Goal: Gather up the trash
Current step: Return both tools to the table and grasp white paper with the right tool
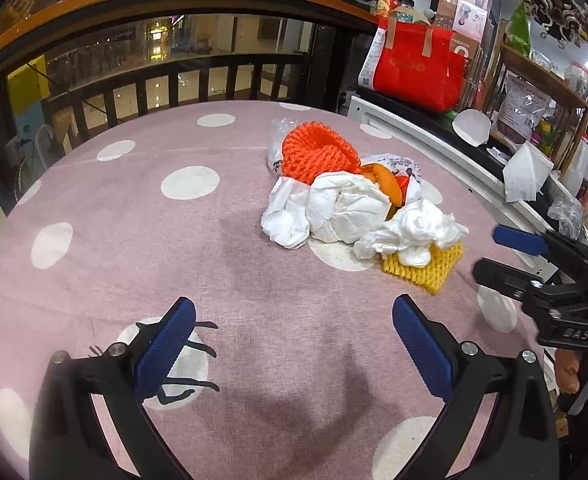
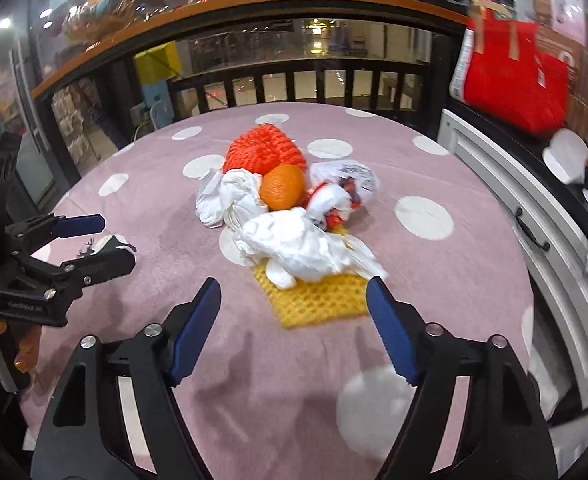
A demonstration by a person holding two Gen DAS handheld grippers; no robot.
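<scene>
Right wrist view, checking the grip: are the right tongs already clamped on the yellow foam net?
No; the right tongs stand open, short of the yellow foam net.

The tablecloth [image 2: 142, 208] is dusty pink, patterned with large white polka dots. On it, the foam fruit net [image 1: 318, 152] is bright orange-red with a knitted-looking mesh, and the second foam net [image 2: 318, 300] is yellow with a waffle grid. The crumpled tissues [image 1: 346, 208] are plain white; the orange [image 2: 284, 192] is deep orange. Both grippers [image 1: 294, 344] [image 2: 294, 320] are black with blue textured pads. The tote bag [image 1: 418, 68] is red with tan handles.
</scene>
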